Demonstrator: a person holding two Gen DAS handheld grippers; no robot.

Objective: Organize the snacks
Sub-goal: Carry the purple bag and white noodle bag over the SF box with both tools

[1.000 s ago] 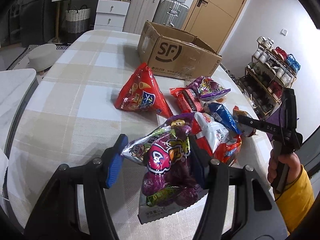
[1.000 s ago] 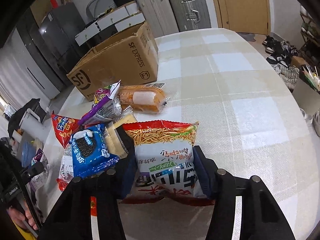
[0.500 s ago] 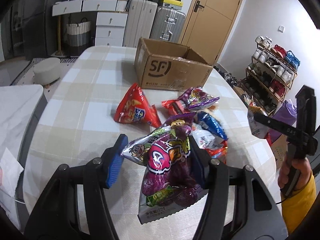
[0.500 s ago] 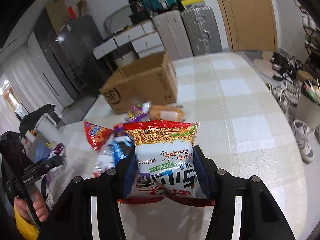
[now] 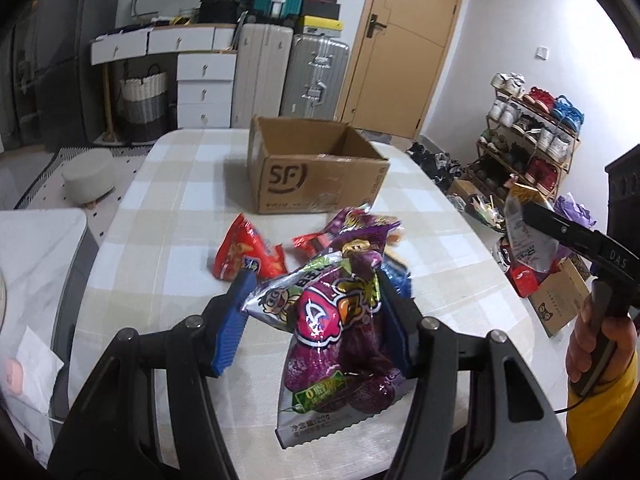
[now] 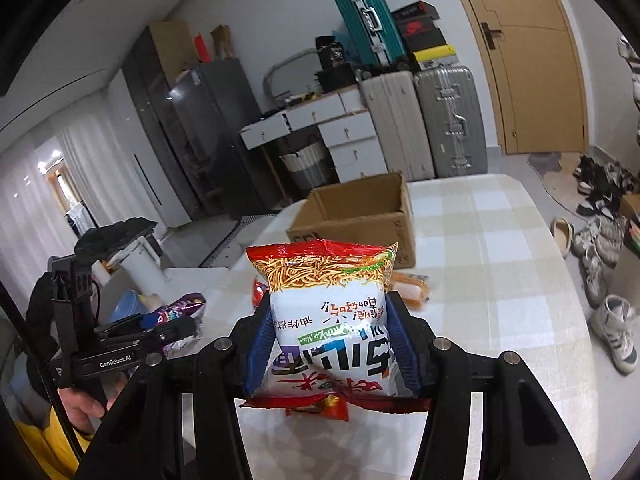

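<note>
My left gripper (image 5: 316, 314) is shut on a purple and silver candy bag (image 5: 340, 332), held up above the checked table (image 5: 176, 200). My right gripper (image 6: 326, 338) is shut on a white and red noodle snack bag (image 6: 328, 312), also lifted off the table. The same noodle bag (image 5: 524, 240) shows at the right of the left wrist view, in the gripper a hand holds. An open SF cardboard box (image 5: 316, 176) stands at the table's far end, its inside looking empty. Between it and me lies a pile of snacks: a red triangular bag (image 5: 248, 252) and a purple bag (image 5: 360, 224).
A shoe rack (image 5: 532, 132) and cartons stand off the table's right side, with shoes (image 6: 612, 320) on the floor. Suitcases (image 5: 316, 80) and white drawers (image 5: 204, 84) line the back wall beside a door. A white surface (image 5: 36, 264) adjoins the table on the left.
Both grippers have risen with their bags still gripped. The table and the snack pile now sit lower and farther off, and the box's open top has come into view.
</note>
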